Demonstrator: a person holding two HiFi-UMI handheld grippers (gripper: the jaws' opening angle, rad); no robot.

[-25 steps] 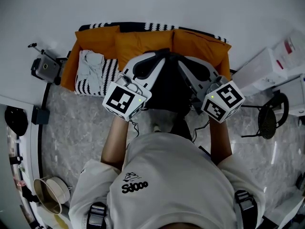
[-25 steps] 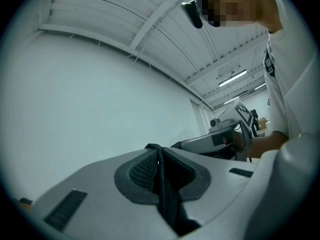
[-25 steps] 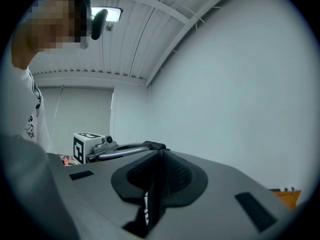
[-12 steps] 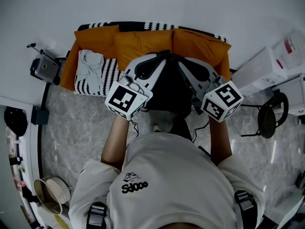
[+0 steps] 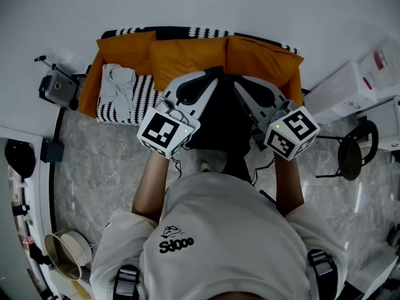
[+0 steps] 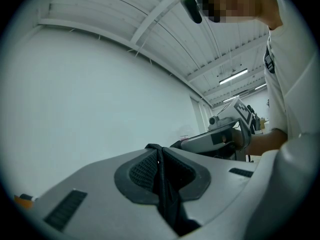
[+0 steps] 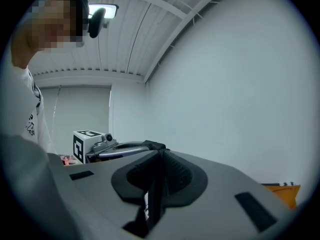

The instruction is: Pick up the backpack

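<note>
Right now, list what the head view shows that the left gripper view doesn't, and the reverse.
Only the head view: the black-and-white striped blanket, the grey marbled floor, the black round stool and the black backpack between the two grippers.
Only the left gripper view: the white ribbed ceiling with its strip light, and the left gripper with its jaws closed on a black fabric strap.
Both: the right gripper with its square-marker cube, and the person's white shirt.

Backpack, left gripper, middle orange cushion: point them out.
backpack [image 5: 219,120]: head view, middle of its black body.
left gripper [image 6: 160,151]: left gripper view, between its fingertips, which are shut on the backpack.
middle orange cushion [image 5: 187,58]: head view, centre of its face.
</note>
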